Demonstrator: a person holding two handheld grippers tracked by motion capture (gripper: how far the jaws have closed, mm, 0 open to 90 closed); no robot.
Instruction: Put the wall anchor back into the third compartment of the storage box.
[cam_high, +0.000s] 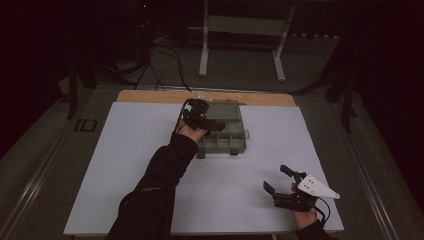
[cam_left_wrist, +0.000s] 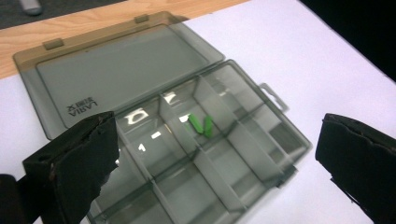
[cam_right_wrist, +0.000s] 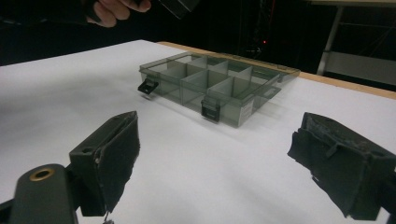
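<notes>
L gripper (cam_high: 202, 116) over box (cam_high: 225, 132), jaws wide, empty; R gripper (cam_high: 285, 185) low, spread.

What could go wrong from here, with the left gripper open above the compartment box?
1. The left gripper hangs close over the compartment box; dipping could knock its thin dividers or shove the box.
2. The green pieces lie loose in a middle compartment; a jolt could bounce them out.
3. The open lid lies flat by the table edge and could snag.

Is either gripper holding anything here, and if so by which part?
Nothing is held. The left gripper hangs open above the organizer box; the right gripper is open over the table.
</notes>
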